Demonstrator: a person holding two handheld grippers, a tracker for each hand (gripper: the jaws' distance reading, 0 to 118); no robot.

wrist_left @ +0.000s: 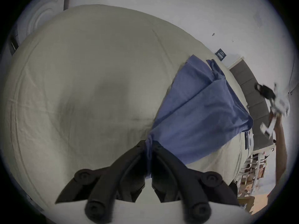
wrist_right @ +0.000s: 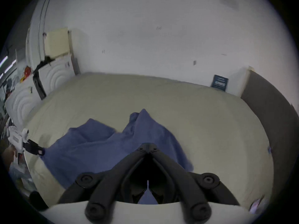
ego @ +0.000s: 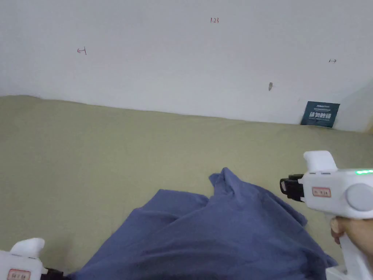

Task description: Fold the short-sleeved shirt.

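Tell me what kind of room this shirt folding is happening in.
Probably a bedroom-like indoor setup, though I can't be sure. The blue shirt lies on a wide surface under a beige sheet, likely a bed, pushed against a plain white wall. A grey padded panel like a headboard runs along one side.

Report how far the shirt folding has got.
Done: little that shows. The blue shirt lies rumpled on the beige bed cover, with no neat fold visible. In hand: the left claw is shut on a bunched edge of the shirt, while the right claw hovers above the cloth with its tips together, gripping nothing. Left: spreading it flat and making every fold.
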